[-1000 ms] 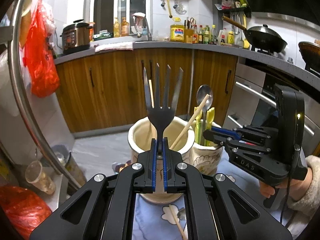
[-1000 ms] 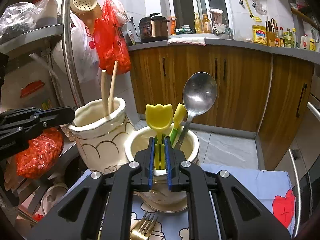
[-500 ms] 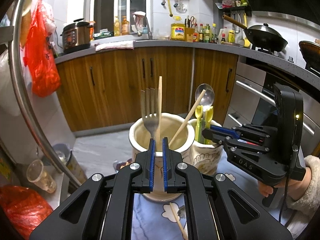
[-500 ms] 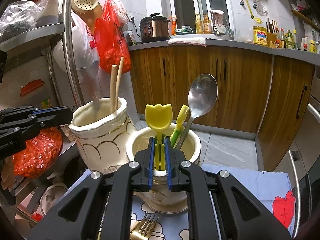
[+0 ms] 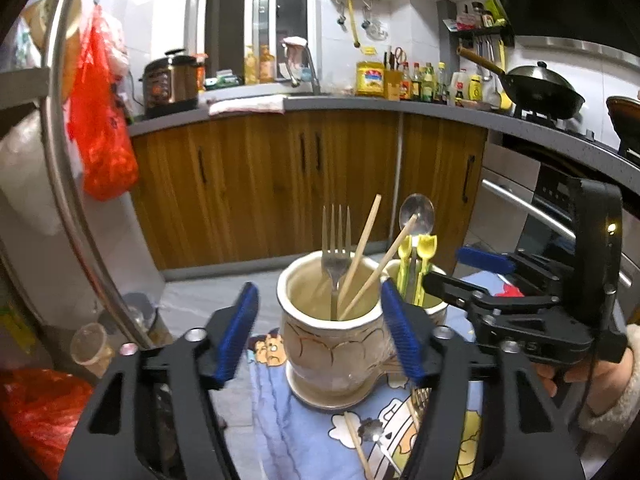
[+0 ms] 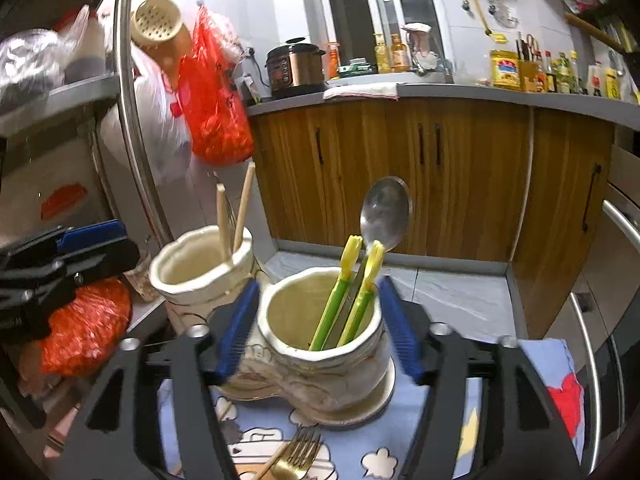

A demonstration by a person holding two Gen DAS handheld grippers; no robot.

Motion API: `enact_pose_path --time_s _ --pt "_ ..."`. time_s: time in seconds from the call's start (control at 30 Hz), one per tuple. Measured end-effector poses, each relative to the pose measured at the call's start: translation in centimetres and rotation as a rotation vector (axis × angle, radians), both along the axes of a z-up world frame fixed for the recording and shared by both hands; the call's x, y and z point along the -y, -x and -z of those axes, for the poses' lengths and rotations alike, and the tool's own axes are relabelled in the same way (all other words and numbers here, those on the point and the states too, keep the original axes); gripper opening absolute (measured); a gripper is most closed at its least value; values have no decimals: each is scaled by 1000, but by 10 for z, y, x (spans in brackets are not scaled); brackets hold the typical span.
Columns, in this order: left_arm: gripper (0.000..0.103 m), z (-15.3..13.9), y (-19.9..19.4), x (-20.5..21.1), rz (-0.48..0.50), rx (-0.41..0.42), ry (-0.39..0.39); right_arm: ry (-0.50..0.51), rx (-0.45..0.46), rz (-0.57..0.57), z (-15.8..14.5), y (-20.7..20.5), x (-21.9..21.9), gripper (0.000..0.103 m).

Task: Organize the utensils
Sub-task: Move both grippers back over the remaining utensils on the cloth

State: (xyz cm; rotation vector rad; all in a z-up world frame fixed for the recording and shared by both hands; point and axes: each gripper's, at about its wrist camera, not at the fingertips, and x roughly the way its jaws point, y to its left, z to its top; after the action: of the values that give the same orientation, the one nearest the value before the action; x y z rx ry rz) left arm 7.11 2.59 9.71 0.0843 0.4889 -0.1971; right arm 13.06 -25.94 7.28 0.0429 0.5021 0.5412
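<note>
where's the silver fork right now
In the left wrist view the silver fork stands tines-up in the nearer cream jar, just left of the two wooden chopsticks.

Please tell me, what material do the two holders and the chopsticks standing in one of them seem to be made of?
The holders look like glazed ceramic: cream gloss, thick rounded rims, thin gold lines. The chopsticks look like unfinished wood or bamboo: matte, pale tan; which one cannot be told.
</note>
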Motion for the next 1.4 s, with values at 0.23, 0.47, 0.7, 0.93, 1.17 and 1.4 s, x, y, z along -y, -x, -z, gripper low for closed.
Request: enact_pose_path --time_s 0.23,0.47,0.7,0.93,1.17,1.4 --pt "87 -9 22 2 -41 -23 -9 -9 -114 21 -9 27 16 98" --pt "91 23 36 5 -29 -102 0 14 -210 39 23 43 20 98" --pt "91 65 34 3 -21 -181 3 108 -229 47 54 42 20 98" --pt "91 90 25 -7 -5 -290 18 155 -258 20 67 42 17 98" --pt "91 122 16 -4 23 -442 -46 210 -285 -25 71 43 14 97" --pt "77 131 18 2 58 -479 -87 240 -373 -92 84 47 3 75"
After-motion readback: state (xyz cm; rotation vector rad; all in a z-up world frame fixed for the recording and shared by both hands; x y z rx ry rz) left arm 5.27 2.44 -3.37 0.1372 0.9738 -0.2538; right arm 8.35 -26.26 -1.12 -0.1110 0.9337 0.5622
